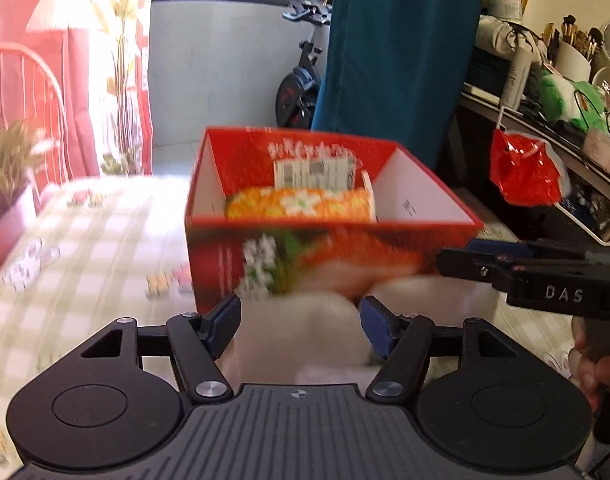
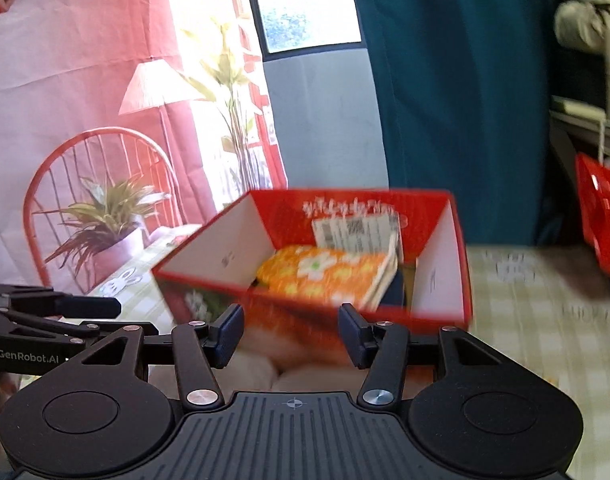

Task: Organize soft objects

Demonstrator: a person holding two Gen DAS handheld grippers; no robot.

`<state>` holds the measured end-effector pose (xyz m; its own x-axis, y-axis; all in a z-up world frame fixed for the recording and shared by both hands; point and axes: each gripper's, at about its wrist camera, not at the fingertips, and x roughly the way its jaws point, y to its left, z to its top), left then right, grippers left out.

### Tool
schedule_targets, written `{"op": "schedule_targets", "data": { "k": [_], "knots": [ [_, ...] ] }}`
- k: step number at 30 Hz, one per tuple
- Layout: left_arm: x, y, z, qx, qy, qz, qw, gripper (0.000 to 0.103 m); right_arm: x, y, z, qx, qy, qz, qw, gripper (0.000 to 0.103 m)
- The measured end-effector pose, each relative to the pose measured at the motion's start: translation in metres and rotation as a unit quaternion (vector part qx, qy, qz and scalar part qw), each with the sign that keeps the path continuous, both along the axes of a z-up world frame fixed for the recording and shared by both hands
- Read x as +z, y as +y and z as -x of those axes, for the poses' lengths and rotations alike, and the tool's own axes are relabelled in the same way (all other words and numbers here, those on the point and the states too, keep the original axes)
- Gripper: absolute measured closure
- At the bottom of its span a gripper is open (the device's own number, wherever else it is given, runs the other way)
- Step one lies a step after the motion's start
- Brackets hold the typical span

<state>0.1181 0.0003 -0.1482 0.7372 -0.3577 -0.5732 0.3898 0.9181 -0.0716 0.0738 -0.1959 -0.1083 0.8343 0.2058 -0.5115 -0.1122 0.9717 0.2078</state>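
- Left gripper (image 1: 301, 330): fingers (image 1: 225, 326) spread apart, nothing pressed between them. A soft white shape, blurred, lies just under and past the gap; what it is cannot be told.
- Right gripper (image 2: 291, 334): fingers (image 2: 229, 334) parted and empty. In the left wrist view it comes in from the right (image 1: 501, 268), level with the box's near wall.
- Red box (image 1: 325, 248): straight ahead of both pairs of fingers, open top up, near wall just beyond the tips. The two views see it from opposite front corners, so the grippers flank it.
- Orange flowered cloth (image 1: 301, 206): folded, lying inside the box against its far wall, a white labelled packet (image 1: 315, 174) propped behind it. Judgement: this soft item is already stowed, which would explain both grippers being empty.
- Judgement: the next soft thing may be the white shape under the fingers, low and close to the box wall; the approach wants care not to shove the box.
- Surface: counter under a green-and-white checked cloth (image 1: 85, 240) with small printed figures.
- Room: pink curtain (image 2: 65, 60) printed with lamp and plant beyond the fingers to the left, teal curtain (image 2: 465, 100) to the right, bright window between; exercise bike (image 1: 301, 80); cluttered shelf with a green plush toy (image 1: 565, 98); red bag (image 1: 521, 168) hanging.
- Frames are smeared; fine detail is unreliable.
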Motion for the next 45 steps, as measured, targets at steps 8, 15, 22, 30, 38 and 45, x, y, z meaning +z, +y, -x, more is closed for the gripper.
{"op": "schedule_targets", "data": {
  "k": [8, 15, 22, 30, 38, 45],
  "knots": [
    [-0.037, -0.006, 0.03, -0.011, 0.027, 0.016, 0.9995, 0.046, -0.039, 0.002, 0.043, -0.02, 0.024, 0.009, 0.999, 0.057],
    [-0.052, -0.006, 0.026, -0.008, 0.04, 0.023, 0.9989, 0.047, -0.059, -0.009, 0.068, -0.033, 0.042, 0.02, 0.998, 0.061],
    [-0.064, -0.017, 0.016, -0.022, 0.053, 0.013, 0.9983, 0.061, -0.064, -0.007, 0.062, -0.021, 0.052, 0.007, 0.998, 0.07],
    [-0.065, -0.015, 0.022, -0.023, 0.029, 0.016, 0.9992, 0.092, -0.07, -0.009, 0.057, -0.026, 0.063, -0.003, 0.998, 0.07],
    [-0.054, 0.002, 0.027, 0.016, 0.0, 0.024, 0.9996, 0.094, -0.069, -0.01, 0.058, -0.027, 0.063, -0.005, 0.998, 0.07],
    [-0.053, 0.018, 0.023, 0.062, -0.005, 0.019, 0.9978, 0.094, -0.071, -0.011, 0.058, -0.025, 0.068, -0.015, 0.997, 0.07]
  ]
}}
